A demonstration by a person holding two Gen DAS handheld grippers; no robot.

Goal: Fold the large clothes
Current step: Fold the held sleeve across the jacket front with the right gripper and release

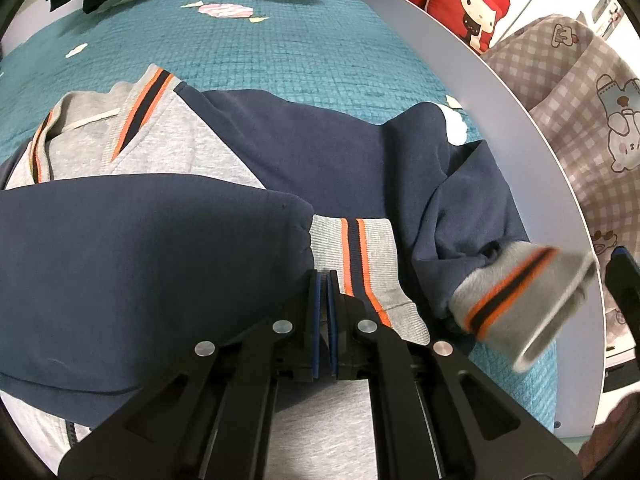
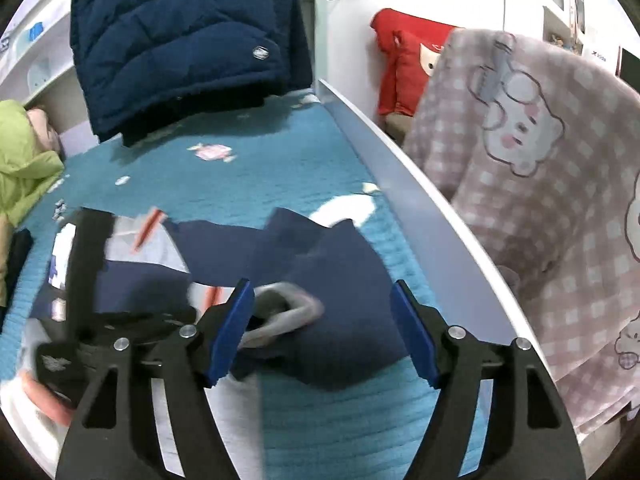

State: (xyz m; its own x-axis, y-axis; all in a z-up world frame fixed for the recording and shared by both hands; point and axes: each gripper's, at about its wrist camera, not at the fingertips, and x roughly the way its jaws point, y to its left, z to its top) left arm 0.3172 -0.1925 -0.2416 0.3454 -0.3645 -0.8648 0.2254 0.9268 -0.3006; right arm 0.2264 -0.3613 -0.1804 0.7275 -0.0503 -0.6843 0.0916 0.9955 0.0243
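We see a navy and grey jacket (image 1: 280,148) spread across the teal quilt (image 1: 280,48) of a bed, its striped collar toward the far left and its body reaching to the right edge, where a pale bed rail (image 1: 520,128) runs along the side. One navy sleeve lies folded across the front of the jacket, and its grey cuff with orange and dark stripes (image 1: 356,248) rests just ahead of the left gripper (image 1: 325,280). That gripper tilts steeply down toward the bed with its blue-lined fingers brought together; the cuff's near edge sits right at the fingertips, but we cannot tell whether any cloth is pinched between them. The second sleeve bunches near the right edge of the bed, and its cuff (image 1: 532,304), blurred, stands up off the quilt close to the rail. In the right wrist view the right gripper (image 2: 322,292) slants downward over that sleeve with its fingers standing well apart; the grey cuff (image 2: 280,312) lies between them, just beside the left blue pad (image 2: 232,332), and no pad presses on it. Part of a hand (image 2: 44,400) shows blurred at the lower left of that view, under the left gripper's black body. A dark puffer coat (image 2: 180,40) lies at the far end of the bed, and a pink checked blanket (image 2: 540,200) hangs beyond the rail.
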